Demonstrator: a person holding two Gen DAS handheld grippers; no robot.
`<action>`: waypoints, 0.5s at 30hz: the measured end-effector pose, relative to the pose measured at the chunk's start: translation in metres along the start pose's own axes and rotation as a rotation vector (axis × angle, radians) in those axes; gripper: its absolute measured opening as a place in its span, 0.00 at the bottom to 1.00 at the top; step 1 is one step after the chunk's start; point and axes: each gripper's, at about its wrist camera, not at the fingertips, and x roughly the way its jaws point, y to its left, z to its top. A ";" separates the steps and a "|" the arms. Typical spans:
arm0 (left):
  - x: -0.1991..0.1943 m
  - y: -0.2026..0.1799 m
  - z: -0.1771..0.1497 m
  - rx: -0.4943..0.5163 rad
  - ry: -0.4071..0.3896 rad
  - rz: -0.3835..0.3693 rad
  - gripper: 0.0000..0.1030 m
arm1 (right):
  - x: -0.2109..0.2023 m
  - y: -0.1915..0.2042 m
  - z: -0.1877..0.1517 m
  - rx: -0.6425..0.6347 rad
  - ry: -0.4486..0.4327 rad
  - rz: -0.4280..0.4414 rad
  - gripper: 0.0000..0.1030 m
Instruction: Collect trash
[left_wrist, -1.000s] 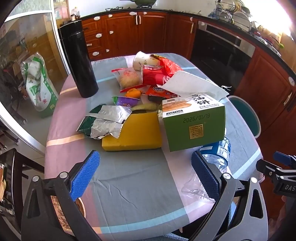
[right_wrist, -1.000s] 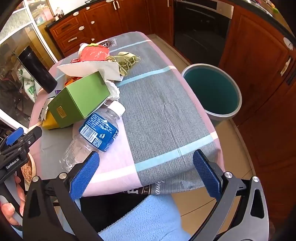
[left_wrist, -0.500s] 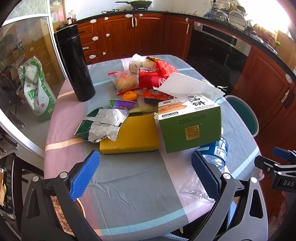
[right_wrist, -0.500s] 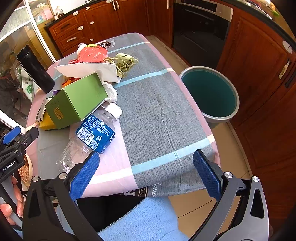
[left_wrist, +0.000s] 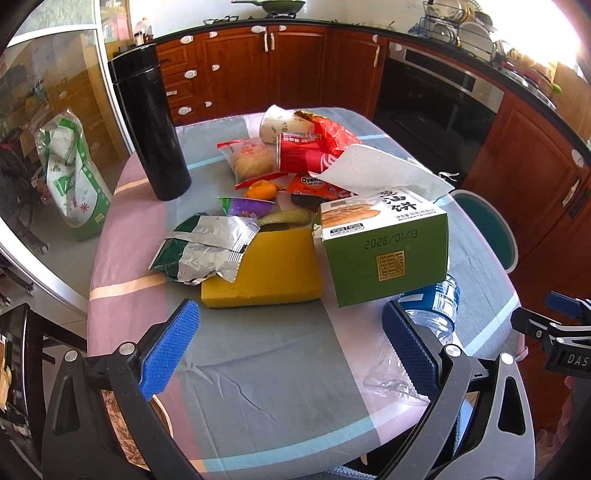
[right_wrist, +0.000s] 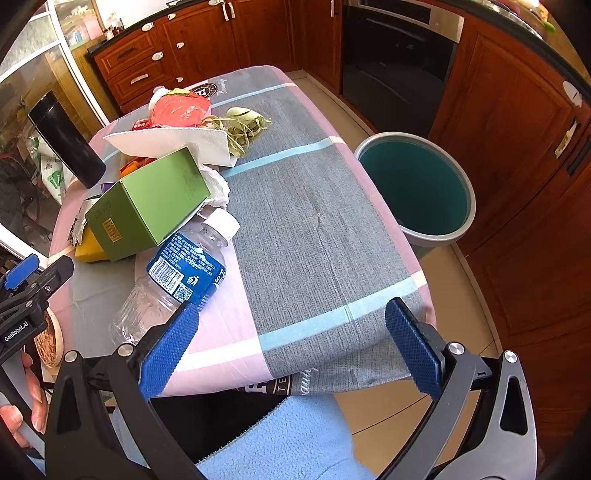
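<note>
Nothing collected yet; both grippers' fingers apart, empty; right gripper (right_wrist: 291, 343) should close on the bottle (right_wrist: 181, 273) at its ten o'clock.

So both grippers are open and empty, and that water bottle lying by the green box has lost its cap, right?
Not quite. The water bottle has its white cap on, as the right wrist view shows. The rest holds: it lies on its side by the green box, and the left gripper and right gripper are both open and empty.
</note>
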 end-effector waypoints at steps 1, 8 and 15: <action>0.000 0.000 0.000 0.000 0.000 -0.002 0.96 | 0.000 0.000 0.000 0.001 0.000 -0.001 0.94; 0.002 0.002 0.000 0.001 0.002 -0.006 0.96 | 0.001 0.001 -0.001 0.003 0.005 -0.005 0.94; 0.001 0.003 0.000 0.005 0.002 -0.013 0.96 | 0.002 0.002 -0.001 0.005 0.010 -0.002 0.94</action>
